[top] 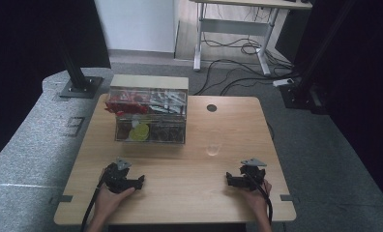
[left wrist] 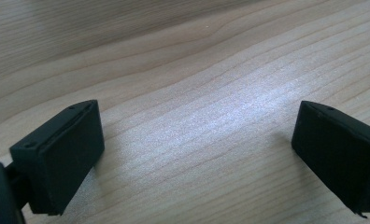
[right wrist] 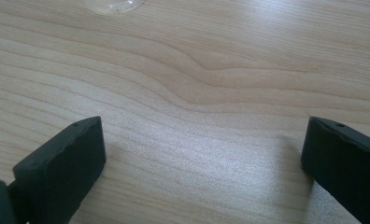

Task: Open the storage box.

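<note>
Sitting toward the upper left of the wooden surface (top: 189,193) in the high view, a clear plastic box (top: 150,116) holds mixed contents: something red (top: 124,107) in its upper left part, a yellow-green round thing (top: 141,131) lower down, and dark and pale items that are too small to make out. To the right of the box, near the middle of the frame, stands a clear glass (top: 213,146), apart from the box and hard to see against the wood. A dark round hole (top: 212,108) marks the surface near its far edge.

At the lower left of the high view, the left hand-held gripper (top: 142,181) lies on the surface in the person's left hand (top: 113,197), its jaws pointing toward the middle of the frame. In the left gripper view its jaws are spread wide, with bare wood grain (left wrist: 197,116) between them. At the lower right, the right hand-held gripper (top: 228,179) rests in the right hand (top: 255,194), jaws also pointing inward. In the right gripper view its jaws stand wide apart over bare wood (right wrist: 202,140), and the base of the glass (right wrist: 113,5) shows at the top edge, left of centre. Both are well apart from the box and the glass.

Beyond the surface lie grey carpet (top: 325,145), loose cables (top: 238,72) and the legs of another desk (top: 233,29) at the top of the frame.
</note>
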`<state>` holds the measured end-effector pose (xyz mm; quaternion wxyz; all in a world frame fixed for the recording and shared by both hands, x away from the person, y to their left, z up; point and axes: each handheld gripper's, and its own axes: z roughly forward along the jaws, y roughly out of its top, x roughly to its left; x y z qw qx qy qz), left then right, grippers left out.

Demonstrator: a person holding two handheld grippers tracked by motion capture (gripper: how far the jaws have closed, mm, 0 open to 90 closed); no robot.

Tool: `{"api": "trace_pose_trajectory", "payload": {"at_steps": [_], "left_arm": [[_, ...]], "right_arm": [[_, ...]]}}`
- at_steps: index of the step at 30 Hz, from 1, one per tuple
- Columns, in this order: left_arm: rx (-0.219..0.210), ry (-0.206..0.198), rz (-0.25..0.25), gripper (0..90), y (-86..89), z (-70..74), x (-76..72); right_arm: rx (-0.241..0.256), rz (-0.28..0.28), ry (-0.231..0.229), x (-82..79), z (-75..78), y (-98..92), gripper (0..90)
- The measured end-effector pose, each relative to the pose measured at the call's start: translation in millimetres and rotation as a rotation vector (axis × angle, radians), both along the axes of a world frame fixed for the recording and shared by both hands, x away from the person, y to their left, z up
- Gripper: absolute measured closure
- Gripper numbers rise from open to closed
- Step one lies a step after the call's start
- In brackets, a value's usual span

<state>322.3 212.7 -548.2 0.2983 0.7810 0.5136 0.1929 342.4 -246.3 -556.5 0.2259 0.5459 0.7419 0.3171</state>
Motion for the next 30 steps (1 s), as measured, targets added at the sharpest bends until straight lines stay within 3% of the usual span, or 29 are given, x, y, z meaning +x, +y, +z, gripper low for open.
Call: {"api": "trace_pose_trajectory", "payload": {"at_steps": [13, 30], "left_arm": [[-0.003, -0.011, 0.027, 5.0, 4.5, 0.1, -5.0], [0.003, -0.01, 0.062, 9.1, 12.0, 2.2, -7.5]], "right_arm": [[-0.001, -0.036, 0.001, -2.3, 0.1, 2.9, 0.1], [-0.002, -0.021, 0.003, -2.2, 0.1, 3.7, 0.0]]}}
